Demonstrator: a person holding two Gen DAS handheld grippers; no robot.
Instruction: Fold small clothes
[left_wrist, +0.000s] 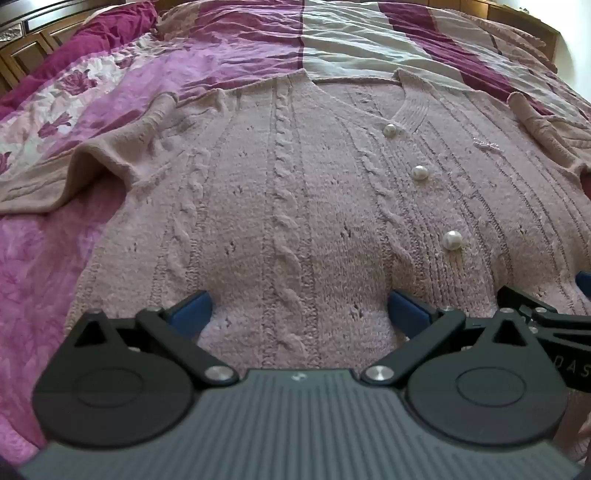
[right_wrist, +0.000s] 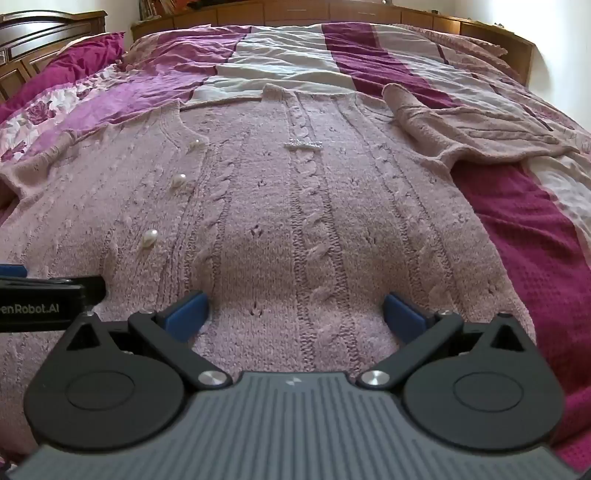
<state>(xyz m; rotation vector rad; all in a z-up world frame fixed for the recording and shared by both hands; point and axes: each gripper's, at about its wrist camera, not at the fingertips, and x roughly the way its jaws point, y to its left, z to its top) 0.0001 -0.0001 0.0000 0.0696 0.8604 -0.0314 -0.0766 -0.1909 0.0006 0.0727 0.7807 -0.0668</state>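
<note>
Lying flat and face up on the bedspread (right_wrist: 535, 236), the pink cardigan (left_wrist: 295, 206) had both sleeves spread out. The left gripper (left_wrist: 299, 306) and the right gripper (right_wrist: 295, 310) hovered over its lower edge, jaws wide apart, holding nothing. A pad could catch a pearl button (left_wrist: 452, 240) or pinch only one knit layer, so the fold might come out crooked.

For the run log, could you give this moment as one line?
cardigan flat on bed, unfolded | left gripper open | right gripper open
</note>
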